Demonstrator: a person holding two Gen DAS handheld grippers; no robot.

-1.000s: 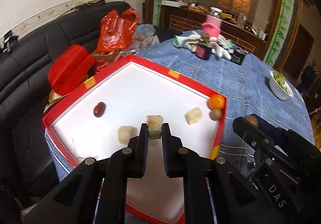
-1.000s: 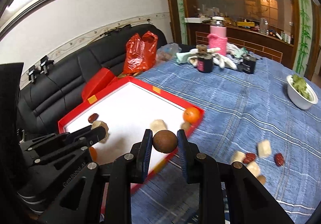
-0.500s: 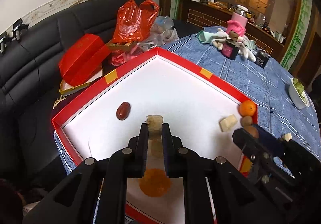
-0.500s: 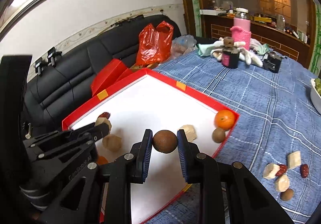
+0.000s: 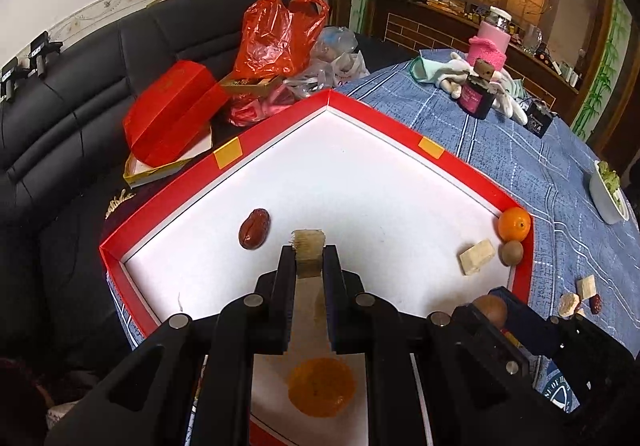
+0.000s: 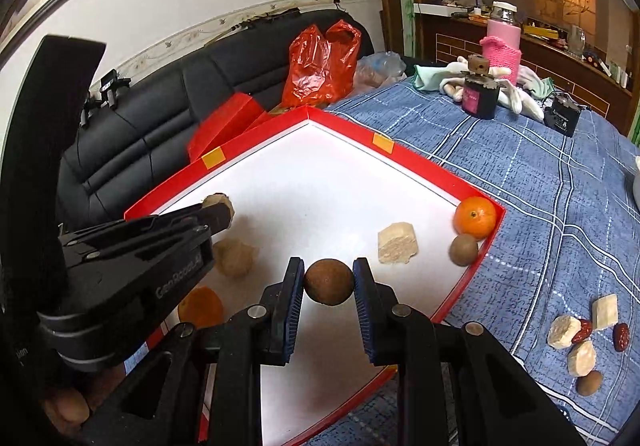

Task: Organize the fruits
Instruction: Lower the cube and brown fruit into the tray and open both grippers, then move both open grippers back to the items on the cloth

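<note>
A red-rimmed white tray (image 5: 516, 202) lies on the blue checked tablecloth. My left gripper (image 5: 309, 252) is shut on a beige block (image 5: 308, 242) and hangs over the tray, just right of a red date (image 5: 254, 234). Under the left gripper lies an orange (image 5: 322, 386). My right gripper (image 6: 329, 274) is shut on a round brown fruit (image 6: 329, 283) above the tray's near side. At the tray's right corner sit another orange (image 6: 475, 217), a brown fruit (image 6: 464, 249) and a beige block (image 6: 398, 243). A beige lump (image 6: 234, 257) rests beside the left gripper (image 6: 218, 212).
Loose dates and beige blocks (image 6: 580, 330) lie on the cloth right of the tray. A dark jar (image 6: 480, 94), a pink bottle (image 6: 502, 42) and a white bowl (image 5: 608, 194) stand farther back. A red bag (image 5: 276, 34) and a red box (image 5: 172, 114) sit on the black sofa.
Both grippers have moved lower and further over the tray, each still holding its piece. The date is now closer to the left gripper, and an orange has come into view beneath it.
</note>
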